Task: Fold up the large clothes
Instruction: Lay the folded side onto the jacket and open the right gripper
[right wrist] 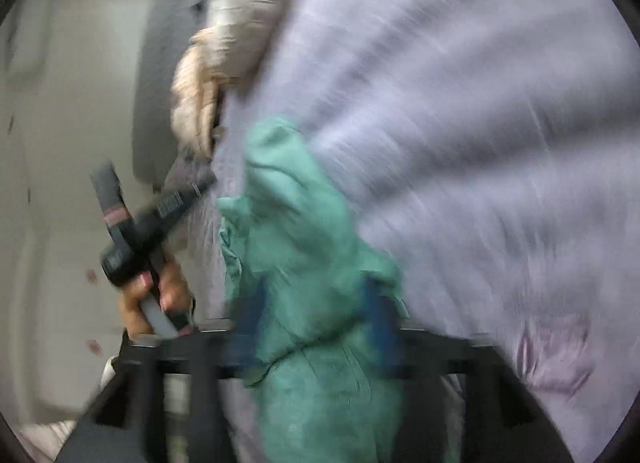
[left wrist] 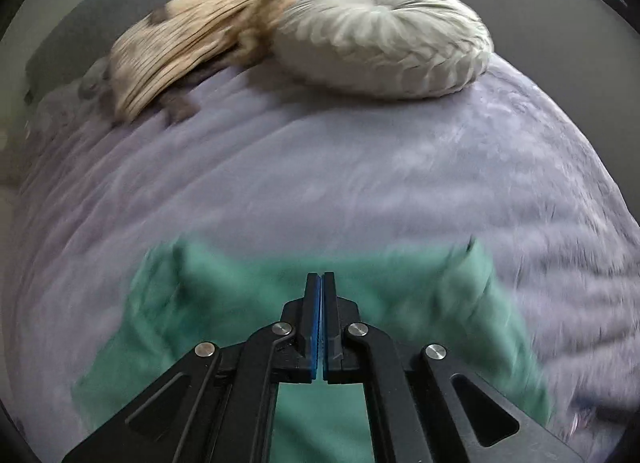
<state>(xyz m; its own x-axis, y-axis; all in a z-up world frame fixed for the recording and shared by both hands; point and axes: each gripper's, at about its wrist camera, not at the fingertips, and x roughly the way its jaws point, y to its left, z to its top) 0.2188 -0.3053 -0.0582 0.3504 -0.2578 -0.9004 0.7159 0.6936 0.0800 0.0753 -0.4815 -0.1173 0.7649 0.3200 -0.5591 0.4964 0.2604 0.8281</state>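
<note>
My left gripper (left wrist: 321,275) is sitting at bottom centre of its frame, fingers pressed together, nothing visibly pinched between them. Directly under and ahead of it the green garment (left wrist: 408,303) is lying spread on the lavender bedspread (left wrist: 320,167). Further up, a round white cushion (left wrist: 380,39) is resting upper centre, touching a tan striped pillow (left wrist: 184,51) at upper left.

Right view is blurring badly. My right gripper (right wrist: 314,315) is standing spread, blue fingers (right wrist: 378,327) either side of a bunched green fold; contact unclear. At left, my left hand (right wrist: 150,303) is holding the other gripper's handle.
</note>
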